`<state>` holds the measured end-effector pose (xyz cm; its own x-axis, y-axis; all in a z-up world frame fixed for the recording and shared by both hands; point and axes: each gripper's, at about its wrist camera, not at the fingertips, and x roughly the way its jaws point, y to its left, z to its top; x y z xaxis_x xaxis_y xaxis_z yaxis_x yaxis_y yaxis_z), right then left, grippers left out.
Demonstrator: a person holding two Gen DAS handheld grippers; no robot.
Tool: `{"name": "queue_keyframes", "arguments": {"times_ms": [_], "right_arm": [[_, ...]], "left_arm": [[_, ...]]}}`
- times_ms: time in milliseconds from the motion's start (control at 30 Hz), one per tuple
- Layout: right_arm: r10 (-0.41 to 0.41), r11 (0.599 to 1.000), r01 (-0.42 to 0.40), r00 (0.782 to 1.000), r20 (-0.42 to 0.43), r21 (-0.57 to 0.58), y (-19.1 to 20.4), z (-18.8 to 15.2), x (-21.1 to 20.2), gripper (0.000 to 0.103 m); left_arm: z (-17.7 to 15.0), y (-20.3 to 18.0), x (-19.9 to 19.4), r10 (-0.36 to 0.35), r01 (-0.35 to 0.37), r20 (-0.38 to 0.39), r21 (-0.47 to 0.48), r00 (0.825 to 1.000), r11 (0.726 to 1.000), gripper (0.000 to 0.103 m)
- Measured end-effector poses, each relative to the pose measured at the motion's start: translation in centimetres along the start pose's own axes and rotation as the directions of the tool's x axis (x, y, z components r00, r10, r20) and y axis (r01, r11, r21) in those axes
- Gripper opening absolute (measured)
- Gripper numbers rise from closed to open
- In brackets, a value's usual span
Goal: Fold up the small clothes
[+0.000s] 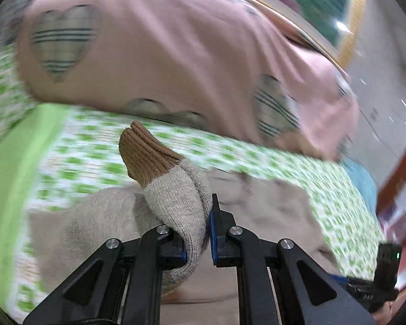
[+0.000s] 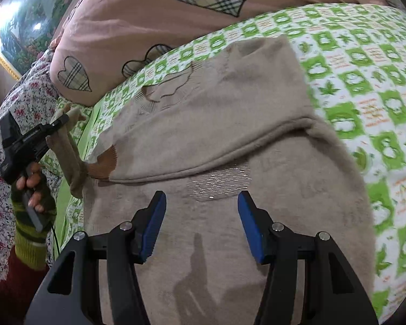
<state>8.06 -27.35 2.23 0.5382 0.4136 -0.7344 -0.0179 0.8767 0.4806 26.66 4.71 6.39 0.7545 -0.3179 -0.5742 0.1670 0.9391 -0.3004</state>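
A beige knitted sweater (image 2: 230, 103) lies flat on a green-and-white patterned sheet (image 2: 365, 81). One sleeve is folded across its body and ends in a brown cuff (image 2: 104, 166). My left gripper (image 1: 197, 230) is shut on the other sleeve (image 1: 176, 197), whose brown ribbed cuff (image 1: 146, 154) sticks up past the fingers. In the right wrist view this left gripper (image 2: 59, 123) holds that sleeve (image 2: 73, 157) lifted off the sweater's left edge. My right gripper (image 2: 201, 211) hovers open over the sweater's lower body with nothing between its blue pads (image 2: 153, 230).
A pink pillow with plaid hearts (image 2: 149, 27) lies along the far side of the sheet, close behind the sweater. A floral cloth (image 2: 27, 94) lies to the left, where a person's hand (image 2: 31, 187) grips the left tool. A framed painting (image 2: 21, 21) hangs beyond.
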Motion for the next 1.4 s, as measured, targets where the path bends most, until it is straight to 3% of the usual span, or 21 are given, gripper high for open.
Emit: {"name": "queue_keyframes", "arguments": {"times_ms": [200,400,467,533,567,800,967,1033,1200,1233,1300,1333,1400], "right_arm": [[-0.009,0.999,0.007,0.999,0.035,0.045,-1.9,-0.2,-1.6,0.056],[-0.014,0.995,0.01,0.999,0.041,0.102,-4.0,-0.4,-2.2,0.056],[-0.015,0.993,0.009,0.999,0.045,0.114,-4.3,-0.3,-2.3,0.056],[-0.008,0.993,0.002,0.999,0.05,0.122,-4.4,-0.1,-2.3,0.056],[-0.005,0.993,-0.002,0.999,0.054,0.122,-4.2,0.0,-2.4,0.056],[0.038,0.998,-0.04,0.998,0.053,0.038,-0.5,2.4,-0.4,0.056],[0.089,0.994,-0.086,0.995,0.035,-0.071,3.9,5.1,3.3,0.056],[0.09,0.992,-0.087,0.996,0.028,-0.089,4.9,6.2,5.0,0.056],[0.092,0.994,-0.094,0.995,-0.026,-0.061,6.0,9.6,11.2,0.056],[0.098,0.993,-0.1,0.994,-0.038,-0.059,6.0,9.9,12.0,0.055],[0.134,0.988,-0.138,0.989,-0.06,-0.072,6.6,10.4,12.8,0.009],[0.145,0.986,-0.148,0.988,-0.051,-0.069,6.6,10.6,12.4,0.009],[0.183,0.982,-0.18,0.981,0.06,-0.048,5.8,10.9,9.1,0.009]], "left_arm": [[-4.3,-9.4,6.6,-0.017,0.036,-0.11,0.17,0.994,0.985,0.011],[-7.7,-11.1,10.6,0.036,0.019,-0.235,0.229,0.971,0.973,0.017],[-8.3,-11.0,10.6,0.04,0.02,-0.253,0.232,0.967,0.972,0.029],[-8.8,-10.9,9.7,0.062,0.002,-0.254,0.245,0.965,0.97,0.063],[-8.8,-10.7,8.8,0.079,-0.015,-0.248,0.25,0.966,0.968,0.066],[-11.1,-5.6,0.7,0.165,-0.128,-0.23,0.168,0.959,0.977,0.076],[-12.6,2.6,-3.1,0.316,-0.32,-0.243,0.022,0.917,0.947,0.076],[-12.8,6.4,-3.7,0.365,-0.39,-0.263,-0.049,0.893,0.92,0.075],[-12.6,11.0,-2.7,0.357,-0.414,-0.301,-0.15,0.884,0.898,0.074],[-12.6,11.2,-2.2,0.357,-0.416,-0.31,-0.149,0.881,0.897,0.074],[-12.5,11.1,-1.7,0.378,-0.432,-0.304,-0.134,0.874,0.892,0.074],[-12.4,10.9,-1.5,0.385,-0.436,-0.302,-0.125,0.872,0.891,0.074],[-12.0,10.6,-1.3,0.395,-0.442,-0.291,-0.115,0.871,0.89,0.073]]}}
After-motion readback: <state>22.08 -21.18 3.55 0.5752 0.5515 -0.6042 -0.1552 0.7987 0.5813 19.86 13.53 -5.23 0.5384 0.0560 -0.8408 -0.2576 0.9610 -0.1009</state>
